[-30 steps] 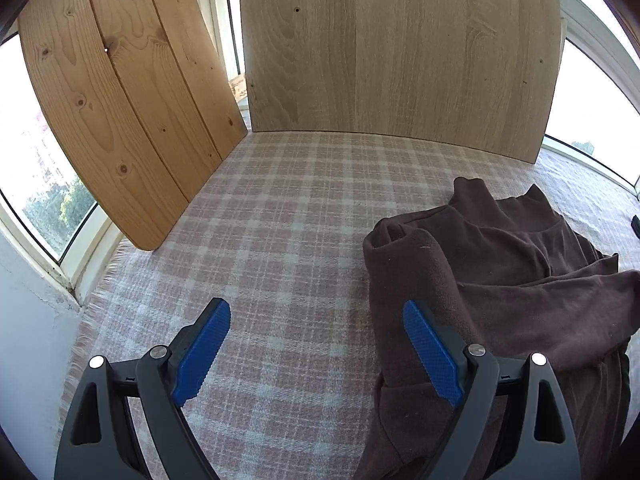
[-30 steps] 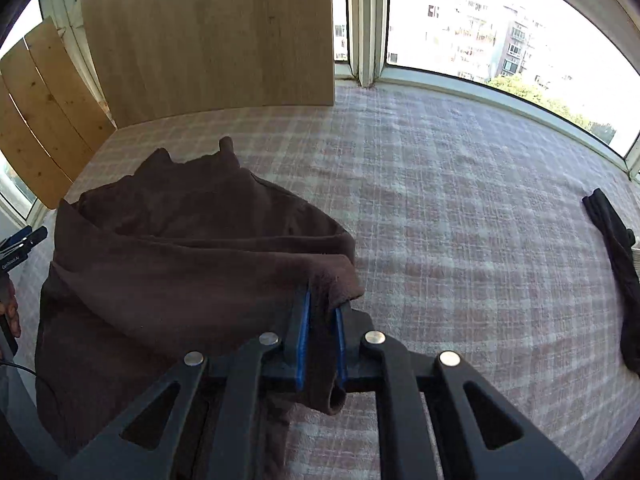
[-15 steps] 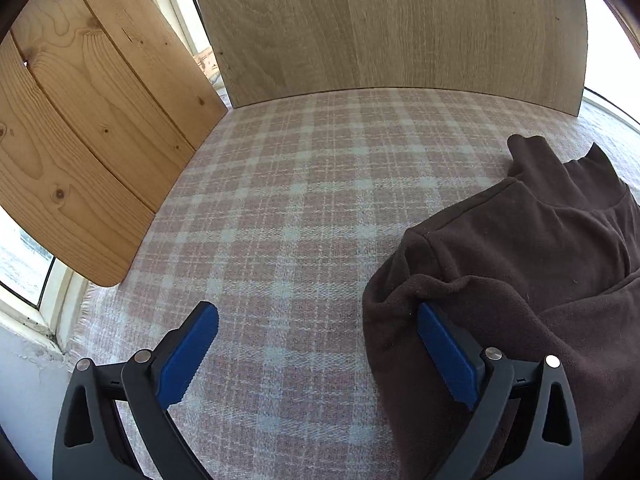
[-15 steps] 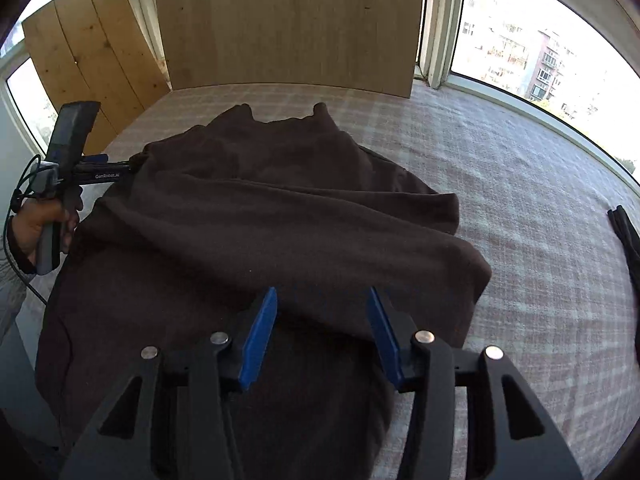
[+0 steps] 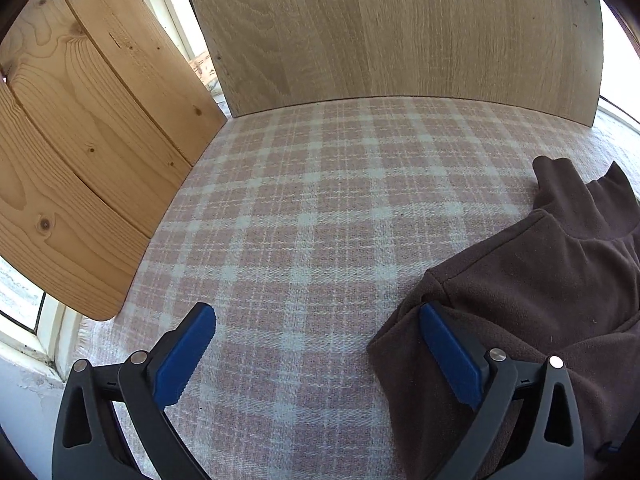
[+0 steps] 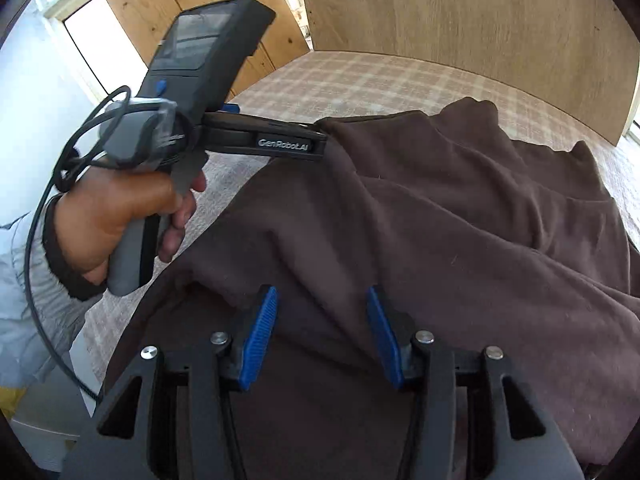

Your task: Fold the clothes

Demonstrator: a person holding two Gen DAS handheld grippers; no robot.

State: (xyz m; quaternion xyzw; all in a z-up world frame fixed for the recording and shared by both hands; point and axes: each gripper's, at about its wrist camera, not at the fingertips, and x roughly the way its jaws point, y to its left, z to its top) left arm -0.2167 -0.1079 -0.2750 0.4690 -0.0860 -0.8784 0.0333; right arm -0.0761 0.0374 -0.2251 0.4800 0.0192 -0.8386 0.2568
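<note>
A dark brown fleece garment [image 6: 460, 216] lies rumpled on the plaid cloth; it also shows at the right of the left wrist view [image 5: 540, 280]. My left gripper [image 5: 316, 344] is open wide, its right pad [image 5: 448, 356] against the garment's left edge and its left pad over bare cloth. My right gripper [image 6: 320, 332] is open just above the garment's near part, with nothing between the pads. The left gripper also shows in the right wrist view [image 6: 316, 140], held by a hand, its tip at the garment's left edge.
Pink and white plaid cloth [image 5: 304, 208] covers the surface. Wooden boards stand at the back [image 5: 392, 28] and at the left [image 5: 80, 128]. A window frame [image 5: 36, 340] lies beyond the cloth's left edge.
My right gripper let go of the garment's folded edge, opened and swung left over the garment. My left gripper moved forward and stayed open at the garment's edge.
</note>
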